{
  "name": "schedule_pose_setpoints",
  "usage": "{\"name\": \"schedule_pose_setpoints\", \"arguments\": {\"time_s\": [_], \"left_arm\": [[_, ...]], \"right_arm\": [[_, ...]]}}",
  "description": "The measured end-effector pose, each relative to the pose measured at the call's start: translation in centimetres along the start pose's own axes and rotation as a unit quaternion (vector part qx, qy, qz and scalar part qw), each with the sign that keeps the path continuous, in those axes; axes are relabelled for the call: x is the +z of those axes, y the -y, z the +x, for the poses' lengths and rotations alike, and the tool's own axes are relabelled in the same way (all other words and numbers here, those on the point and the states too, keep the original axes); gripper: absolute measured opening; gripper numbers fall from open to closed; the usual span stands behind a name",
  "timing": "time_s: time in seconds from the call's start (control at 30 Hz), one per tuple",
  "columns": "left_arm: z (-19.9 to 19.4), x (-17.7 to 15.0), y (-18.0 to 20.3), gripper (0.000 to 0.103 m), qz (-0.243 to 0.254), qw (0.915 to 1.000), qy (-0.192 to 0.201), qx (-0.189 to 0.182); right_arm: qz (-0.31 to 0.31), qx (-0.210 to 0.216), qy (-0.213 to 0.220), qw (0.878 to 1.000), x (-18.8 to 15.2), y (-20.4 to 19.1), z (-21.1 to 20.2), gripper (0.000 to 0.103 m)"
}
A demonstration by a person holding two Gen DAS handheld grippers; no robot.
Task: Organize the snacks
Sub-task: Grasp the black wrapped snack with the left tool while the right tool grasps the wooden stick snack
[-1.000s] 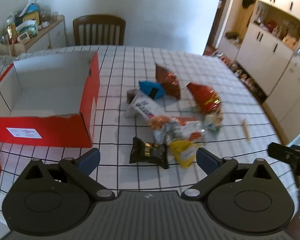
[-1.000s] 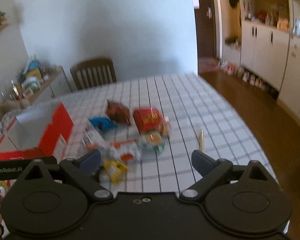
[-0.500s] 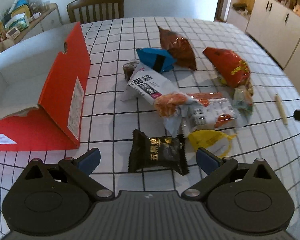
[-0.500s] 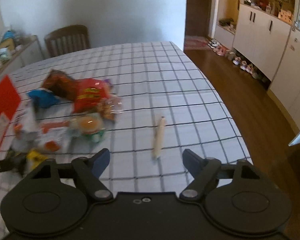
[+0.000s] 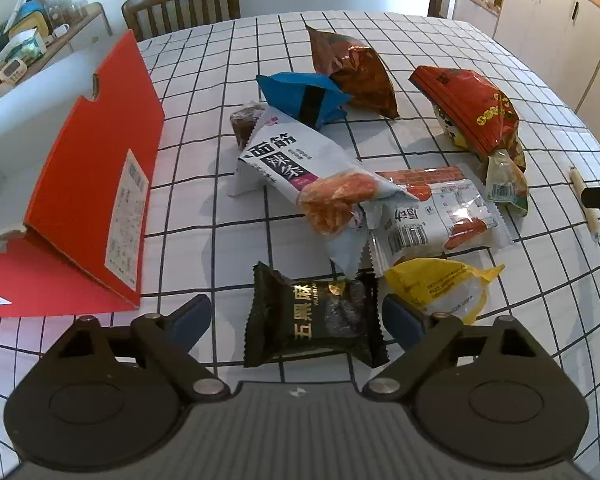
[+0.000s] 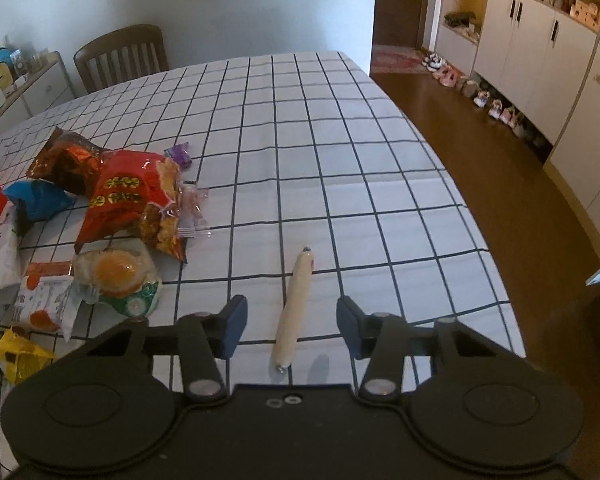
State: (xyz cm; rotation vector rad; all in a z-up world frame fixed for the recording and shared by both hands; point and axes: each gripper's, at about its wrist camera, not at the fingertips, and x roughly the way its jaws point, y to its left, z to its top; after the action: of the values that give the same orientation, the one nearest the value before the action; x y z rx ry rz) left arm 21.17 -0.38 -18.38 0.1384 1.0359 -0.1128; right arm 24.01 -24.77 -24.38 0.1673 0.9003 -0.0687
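A black snack packet lies flat on the checked tablecloth between the fingers of my left gripper. Its jaws are closing: the right pad is at the packet's edge, the left pad still apart. Beyond it lies a heap of snacks: a yellow packet, a white packet, a blue packet and a red bag. The open red box stands at the left. A pale sausage stick lies between the fingers of my right gripper, whose closing pads do not touch it.
A wooden chair stands at the table's far side, with a cluttered sideboard to its left. The table's right edge drops to a wooden floor with white cabinets and shoes along them.
Both grippers came down toward the table. The left one now straddles the black packet with narrower jaws. The right one swung right over the sausage stick and its jaws narrowed a lot.
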Motion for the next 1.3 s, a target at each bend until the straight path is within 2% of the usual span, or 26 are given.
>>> {"name": "schedule_pose_setpoints", "arguments": {"time_s": [0.07,0.2,0.23,0.4,0.57,0.93,1.3], "left_arm": [[0.1,-0.1,0.1,0.08,-0.001,1.0,0.0,-0.002],[-0.1,-0.1,0.2,0.075,-0.006,0.9999,0.011,0.004],[-0.1,-0.1,0.2,0.067,-0.006,0.9999,0.01,0.001],[-0.2,-0.3,0.7,0.062,0.005,0.9998,0.018,0.004],[-0.4,-0.2,0.2,0.052,-0.003,0.9998,0.019,0.001],[-1.5,-1.2,-0.4,0.05,-0.049,0.9988,0.006,-0.002],[-5.5,-2.7,-1.2,0.05,-0.093,0.9954,0.023,-0.004]], "right_arm": [[0.002,-0.001,-0.005,1.0,0.1,0.2,0.5,0.042],[0.008,0.004,-0.014,1.0,0.3,0.5,1.1,0.035],[0.008,0.006,-0.015,1.0,0.3,0.5,1.2,0.034],[0.005,0.008,-0.021,1.0,0.4,0.2,1.6,0.019],[0.003,0.009,-0.024,1.0,0.3,0.0,1.7,0.012],[0.011,0.025,-0.019,0.999,-0.1,0.0,0.5,0.009],[-0.001,0.083,-0.007,0.996,-0.9,-0.9,-3.9,0.009]]}}
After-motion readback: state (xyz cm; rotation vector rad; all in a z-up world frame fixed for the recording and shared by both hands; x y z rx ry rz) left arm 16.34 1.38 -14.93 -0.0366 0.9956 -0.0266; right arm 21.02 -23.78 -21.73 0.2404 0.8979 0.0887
